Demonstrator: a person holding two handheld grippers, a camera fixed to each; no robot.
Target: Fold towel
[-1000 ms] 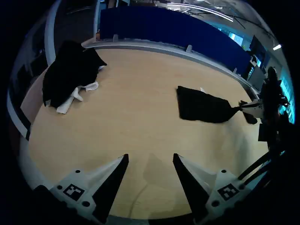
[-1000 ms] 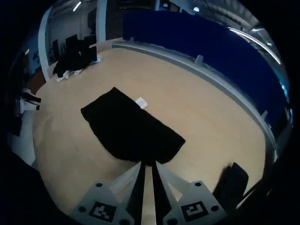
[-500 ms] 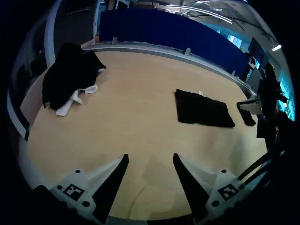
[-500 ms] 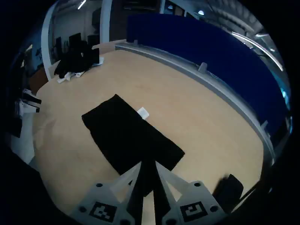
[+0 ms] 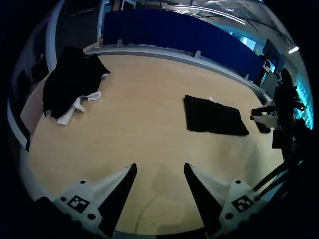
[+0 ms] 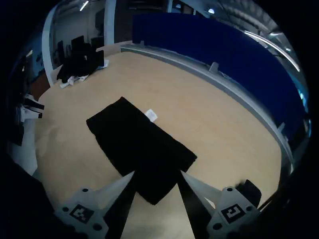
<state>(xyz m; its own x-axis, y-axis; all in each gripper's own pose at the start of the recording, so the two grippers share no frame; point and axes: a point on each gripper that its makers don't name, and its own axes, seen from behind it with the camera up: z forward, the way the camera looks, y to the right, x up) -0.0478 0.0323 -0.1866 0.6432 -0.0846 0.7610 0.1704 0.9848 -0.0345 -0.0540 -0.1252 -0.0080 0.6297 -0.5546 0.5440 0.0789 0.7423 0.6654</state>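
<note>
A black towel [image 5: 213, 115] lies flat on the light wooden table [image 5: 135, 123], right of the middle in the left gripper view. In the right gripper view the black towel [image 6: 135, 139] runs away from me as a long strip with a small white tag [image 6: 150, 114] on its far edge. My right gripper [image 6: 156, 173] is open, its fingers either side of the towel's near end and not pressing it. That right gripper [image 5: 264, 118] also appears at the towel's right end. My left gripper [image 5: 159, 169] stands open over bare table near the front edge.
A heap of black and white cloths [image 5: 71, 79] sits at the table's far left corner. A blue partition [image 5: 179, 32] runs behind the grey back rim. A small dark object [image 6: 249, 192] lies near the right gripper. A person [image 5: 287, 99] stands at the right edge.
The right gripper has opened and let go of the towel's end, which it held pinched and lifted a second ago. The towel now lies flat. The left gripper barely moved.
</note>
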